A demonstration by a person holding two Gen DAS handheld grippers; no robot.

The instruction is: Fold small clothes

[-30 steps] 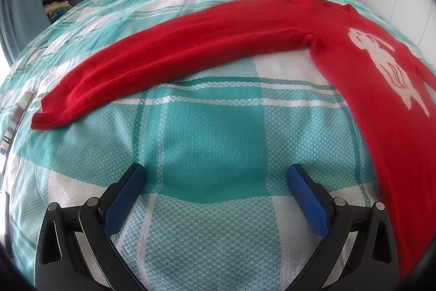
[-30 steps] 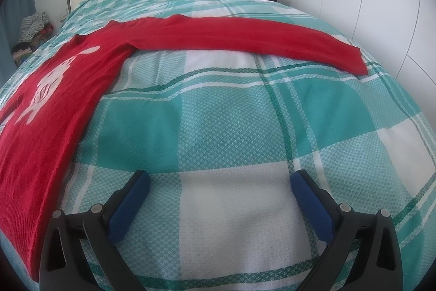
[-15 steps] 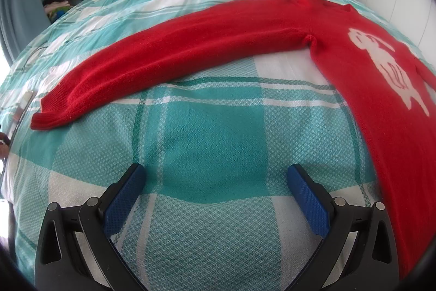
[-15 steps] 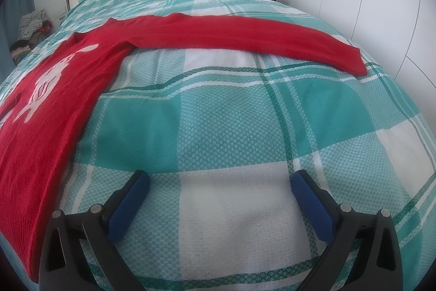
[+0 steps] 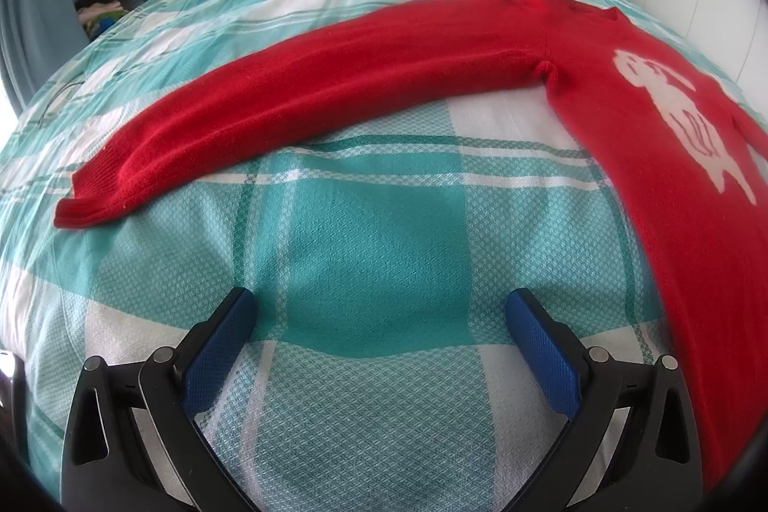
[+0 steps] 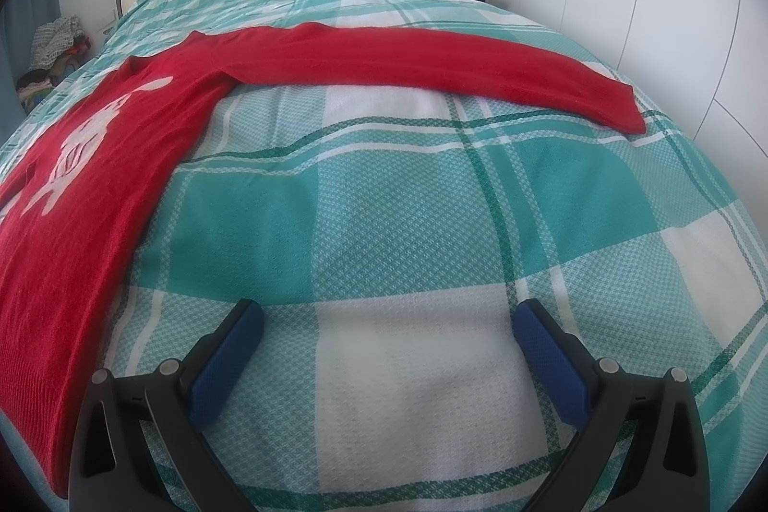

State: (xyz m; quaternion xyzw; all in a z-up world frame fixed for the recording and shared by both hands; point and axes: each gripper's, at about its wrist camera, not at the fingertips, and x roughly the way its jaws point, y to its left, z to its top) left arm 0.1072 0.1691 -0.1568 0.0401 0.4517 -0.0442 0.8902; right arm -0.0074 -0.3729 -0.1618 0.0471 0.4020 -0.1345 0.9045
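Grippers are held low over the plaid bedspread (image 5: 374, 233), short of the red sweater (image 5: 336, 80): left gripper (image 5: 381, 310) and right gripper (image 6: 389, 320) are spread wide, nothing gripped.

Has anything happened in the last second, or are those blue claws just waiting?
Almost nothing. The right gripper has drifted slightly, so its view shifts a little. The left gripper hasn't moved. Both stay open and empty, and the red sweater lies spread out as before.

right gripper (image 6: 388, 315) view shifted slightly leftward over sweater (image 6: 86, 185).
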